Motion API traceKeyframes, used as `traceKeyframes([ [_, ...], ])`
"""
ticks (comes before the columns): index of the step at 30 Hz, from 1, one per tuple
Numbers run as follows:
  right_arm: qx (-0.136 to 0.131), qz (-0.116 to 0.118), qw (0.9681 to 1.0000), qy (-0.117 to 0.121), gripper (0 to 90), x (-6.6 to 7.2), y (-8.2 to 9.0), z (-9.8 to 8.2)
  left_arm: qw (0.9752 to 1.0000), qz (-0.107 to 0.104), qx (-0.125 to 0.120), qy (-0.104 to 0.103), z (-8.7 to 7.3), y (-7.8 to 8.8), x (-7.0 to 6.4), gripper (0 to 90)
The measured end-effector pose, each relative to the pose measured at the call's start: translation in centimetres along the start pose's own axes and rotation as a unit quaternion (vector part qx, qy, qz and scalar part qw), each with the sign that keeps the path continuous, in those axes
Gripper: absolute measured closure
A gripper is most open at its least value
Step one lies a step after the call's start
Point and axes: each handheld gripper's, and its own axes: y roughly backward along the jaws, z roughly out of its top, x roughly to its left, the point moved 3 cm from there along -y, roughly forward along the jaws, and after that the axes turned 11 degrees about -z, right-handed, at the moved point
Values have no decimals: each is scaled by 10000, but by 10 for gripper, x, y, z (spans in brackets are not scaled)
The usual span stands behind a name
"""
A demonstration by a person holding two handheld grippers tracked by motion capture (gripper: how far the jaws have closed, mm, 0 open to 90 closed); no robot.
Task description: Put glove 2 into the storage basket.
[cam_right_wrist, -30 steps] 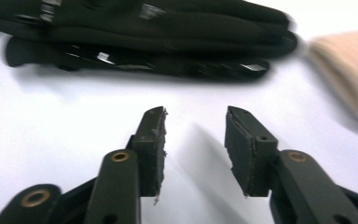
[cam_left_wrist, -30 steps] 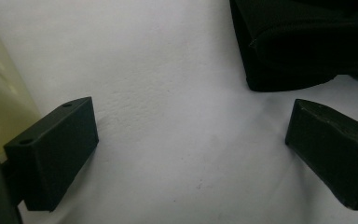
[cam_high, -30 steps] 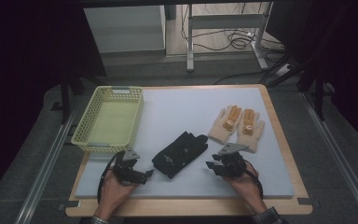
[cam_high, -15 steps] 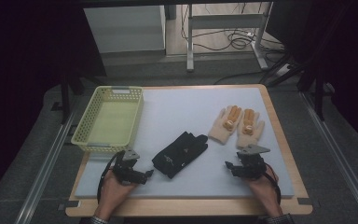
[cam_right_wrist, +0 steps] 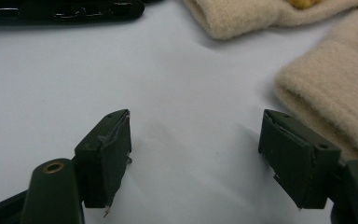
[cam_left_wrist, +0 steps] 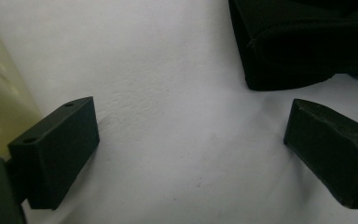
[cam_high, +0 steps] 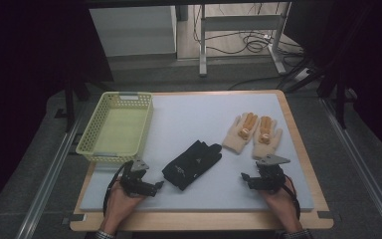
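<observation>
Two grippers sit near the table's front edge: left gripper (cam_high: 151, 186) wide and empty beside the black gloves (cam_high: 191, 163); right gripper (cam_high: 248, 178), jaws just opening, empty, near the beige gloves (cam_high: 253, 132).

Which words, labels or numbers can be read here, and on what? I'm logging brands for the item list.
None can be read.
black gloves: a small pale mark on the back, too small and blurred to read.
beige gloves: orange patches, no lettering to be made out.
yellow basket: no label visible.
</observation>
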Motion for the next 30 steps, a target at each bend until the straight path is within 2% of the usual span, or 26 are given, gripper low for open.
traceKeyframes([
  [2, 0, -1, 10000, -2, 247, 0, 0, 0, 10000, -34, 91, -20, 2, 2, -2, 57],
  [4, -1, -3, 10000, -3, 246, 0, 0, 0, 9997, -214, 99, -39, 9, 8, -8, 47],
  [5, -1, -3, 10000, -3, 246, 0, 0, 0, 9997, -214, 99, -39, 9, 8, -8, 40],
  [6, -2, -4, 10000, -1, 246, 0, 0, 0, 9993, -345, 117, -92, 16, 12, -13, 28],
  [7, -2, -4, 10000, -1, 246, 0, 0, 0, 9993, -345, 117, -92, 16, 12, -13, 22],
  [8, -1, -4, 10000, -1, 246, 0, 0, 0, 9990, -413, 107, -128, 20, 15, -16, 22],
  [9, -1, -6, 10000, -2, 246, 0, 0, 0, 9982, -572, 38, -183, 30, 21, -21, 16],
  [10, -1, -6, 10000, -2, 246, 0, 0, 0, 9982, -572, 38, -183, 30, 21, -21, 12],
  [12, -1, -5, 10000, -2, 246, 0, 0, 0, 9971, -746, -32, -169, 42, 25, -26, 10],
  [13, -1, -4, 10000, -5, 245, 0, 0, 0, 9964, -815, -11, -231, 56, 23, -30, 4],
  [14, -1, -4, 10000, -5, 245, 0, 0, 0, 9964, -815, -11, -231, 56, 23, -30, 1],
  [16, -1, -4, 10000, -3, 245, 0, 0, 0, 9961, -800, 92, -363, 72, 16, -34, 0],
  [17, -1, -2, 10000, -2, 245, 0, 0, 0, 9958, -806, 139, -417, 83, 6, -36, 0],
  [19, -2, -3, 10000, 0, 244, 0, 0, 0, 9952, -786, 261, -513, 95, -7, -36, 0],
  [20, -2, -3, 10000, 0, 244, 0, 0, 0, 9952, -786, 261, -513, 95, -7, -36, 0],
  [22, -2, 1, 10000, -2, 243, 0, 0, 0, 9949, -764, 401, -532, 104, -21, -36, 0],
  [23, -2, 4, 10000, -2, 242, 0, 0, 0, 9941, -751, 533, -567, 111, -36, -36, 0],
  [26, -2, 7, 10000, 3, 240, 0, 0, 0, 9932, -708, 736, -552, 117, -57, -36, 0],
  [30, 0, 12, 10000, 9, 237, 0, 0, 0, 9910, -873, 870, -514, 117, -78, -36, 0],
])
